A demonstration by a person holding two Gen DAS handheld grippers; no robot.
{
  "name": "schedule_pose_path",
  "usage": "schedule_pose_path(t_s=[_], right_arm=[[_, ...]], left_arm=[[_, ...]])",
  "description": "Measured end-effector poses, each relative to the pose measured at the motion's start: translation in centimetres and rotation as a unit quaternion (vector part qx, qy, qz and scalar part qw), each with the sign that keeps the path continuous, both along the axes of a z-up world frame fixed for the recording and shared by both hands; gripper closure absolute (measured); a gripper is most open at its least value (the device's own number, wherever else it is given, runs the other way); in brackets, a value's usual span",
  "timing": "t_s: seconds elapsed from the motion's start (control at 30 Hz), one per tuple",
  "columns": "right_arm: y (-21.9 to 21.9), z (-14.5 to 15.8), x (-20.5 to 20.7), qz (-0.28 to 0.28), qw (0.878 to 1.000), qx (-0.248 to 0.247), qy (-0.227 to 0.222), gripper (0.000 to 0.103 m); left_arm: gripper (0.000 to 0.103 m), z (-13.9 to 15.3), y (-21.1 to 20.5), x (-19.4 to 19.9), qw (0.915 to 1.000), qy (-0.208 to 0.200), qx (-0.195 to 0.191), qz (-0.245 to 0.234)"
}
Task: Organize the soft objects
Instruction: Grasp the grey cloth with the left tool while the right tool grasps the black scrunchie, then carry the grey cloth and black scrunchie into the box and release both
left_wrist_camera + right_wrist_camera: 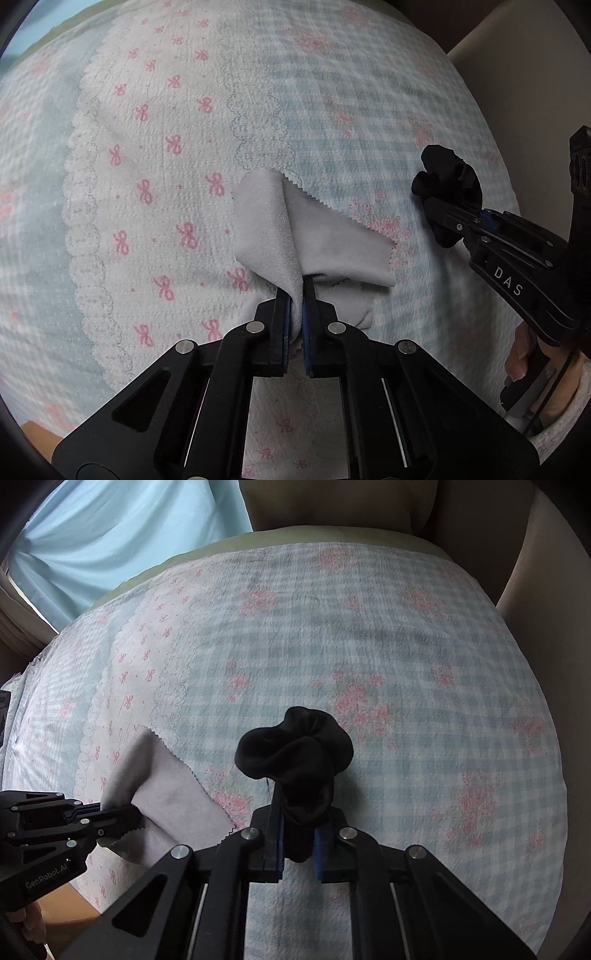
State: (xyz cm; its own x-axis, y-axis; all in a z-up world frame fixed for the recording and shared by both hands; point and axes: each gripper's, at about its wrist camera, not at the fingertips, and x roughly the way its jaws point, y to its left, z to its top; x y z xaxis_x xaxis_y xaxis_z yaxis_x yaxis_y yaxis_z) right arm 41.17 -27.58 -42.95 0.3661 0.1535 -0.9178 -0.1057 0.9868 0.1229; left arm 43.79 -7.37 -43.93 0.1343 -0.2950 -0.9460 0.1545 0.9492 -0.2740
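My left gripper (295, 295) is shut on a grey cloth (280, 221) with zigzag-cut edges, which folds up and drapes over the bedspread (147, 166). My right gripper (299, 819) is shut on a bunched black cloth (295, 746) and holds it above the bedspread (406, 664). In the left wrist view the right gripper (439, 218) and its black cloth (447, 177) are to the right of the grey cloth. In the right wrist view the left gripper (136, 819) holds the grey cloth (173, 786) at lower left.
The bedspread is pale blue check with pink flowers and a white strip with pink bows. A light blue curtain (110, 535) hangs at the far left. Beige walls (369, 506) stand behind and to the right. A wooden floor patch (74, 912) shows at lower left.
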Motion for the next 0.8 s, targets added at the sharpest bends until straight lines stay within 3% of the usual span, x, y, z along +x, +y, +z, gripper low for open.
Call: schedule_pose_path(t_s=[0.37, 0.8], right_arm=[[-0.1, 5.5, -1.8, -0.005, 0.999, 0.010, -0.038, 0.093], [3.2, 19.8, -9.6, 0.032, 0.993, 0.021, -0.110, 0.093]], left_arm=[[0.099, 7.8, -0.4, -1.4, 0.9984, -0.052, -0.020, 0.015], [0.099, 21.4, 1.4, -8.9, 0.9862, -0.148, -0.027, 0.070]])
